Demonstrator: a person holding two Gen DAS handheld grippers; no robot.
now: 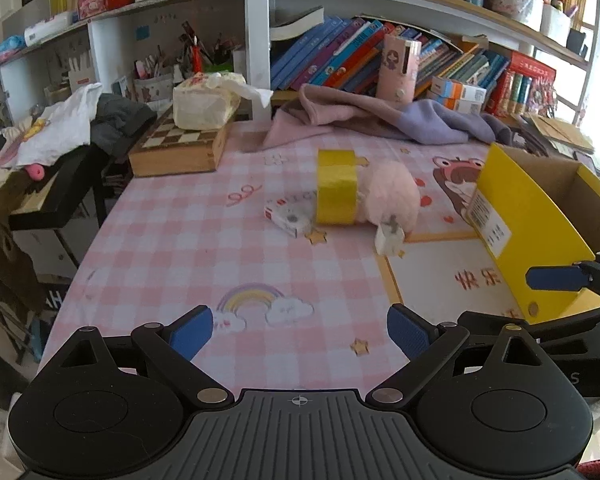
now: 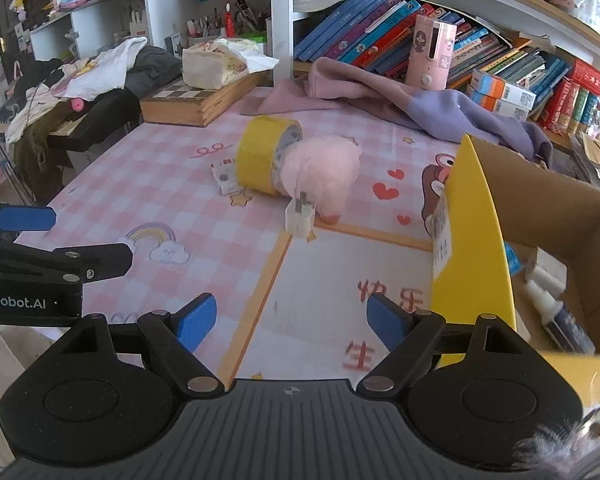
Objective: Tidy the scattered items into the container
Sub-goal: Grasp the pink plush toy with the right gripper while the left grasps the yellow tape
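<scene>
Both tongs are held released above the pink checked surface [image 1: 172, 240], nothing grasped: left tongs [image 1: 300, 334], right tongs [image 2: 292, 320]. A cluster of 4 items is noted mid-surface: yellow tape roll [image 2: 266, 152] on its side, pink fluffy ball [image 2: 324, 172] touching it, small patterned box [image 2: 226, 176] just beside the roll, white plug [image 2: 299, 214] before the ball. The yellow cardboard box [image 2: 474, 240] stands to the right, with a small bottle [image 2: 556, 316] inside.

Tape roll [image 2: 262, 154], pompom [image 2: 324, 174] touching; box [image 2: 476, 240] nearby.
</scene>
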